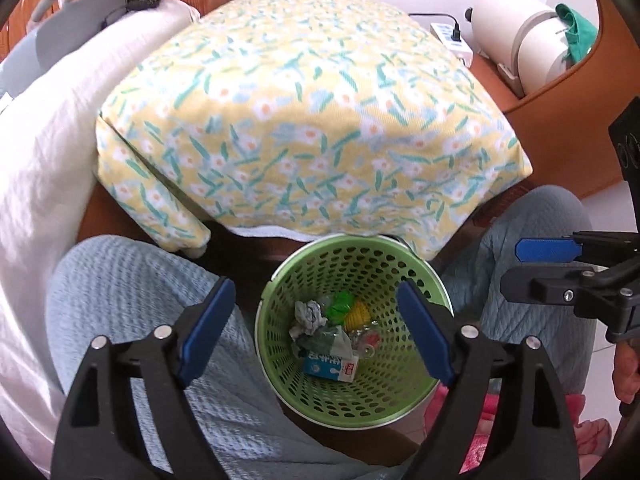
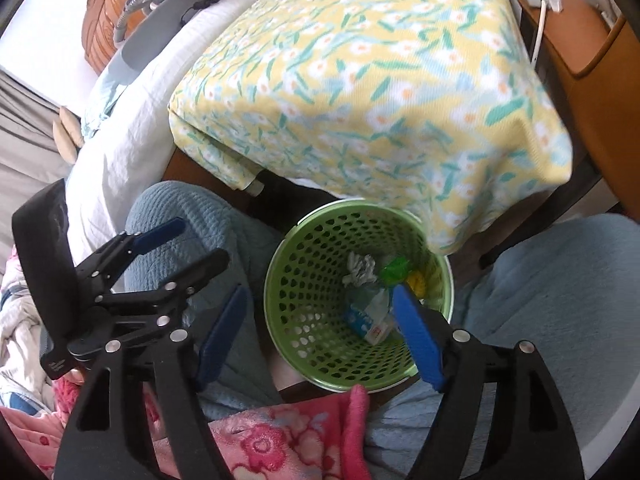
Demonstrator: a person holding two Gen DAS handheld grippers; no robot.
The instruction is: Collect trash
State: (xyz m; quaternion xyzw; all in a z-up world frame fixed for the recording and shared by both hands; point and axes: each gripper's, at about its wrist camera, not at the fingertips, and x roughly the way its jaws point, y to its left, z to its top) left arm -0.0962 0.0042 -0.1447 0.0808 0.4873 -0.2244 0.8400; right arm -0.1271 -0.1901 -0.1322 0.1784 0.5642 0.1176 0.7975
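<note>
Looks like a bedroom at home: white bedding [image 1: 44,152], floral tablecloth [image 1: 304,120], a green plastic wastebasket [image 1: 400,396], wooden nightstand [image 1: 560,128].

both views are fisheye, each mounted behind its gripper's two fingers and angled steeply downward. the left wrist view sits close above the green basket [image 1: 352,336], roughly centred between the left gripper [image 1: 316,330] fingers, facing the floral cloth [image 1: 312,120] beyond. the right wrist view looks from slightly further right, basket [image 2: 356,300] just right of centre. both share basket, cloth and the person's knees; each shows the opposite gripper at its edge.
</note>
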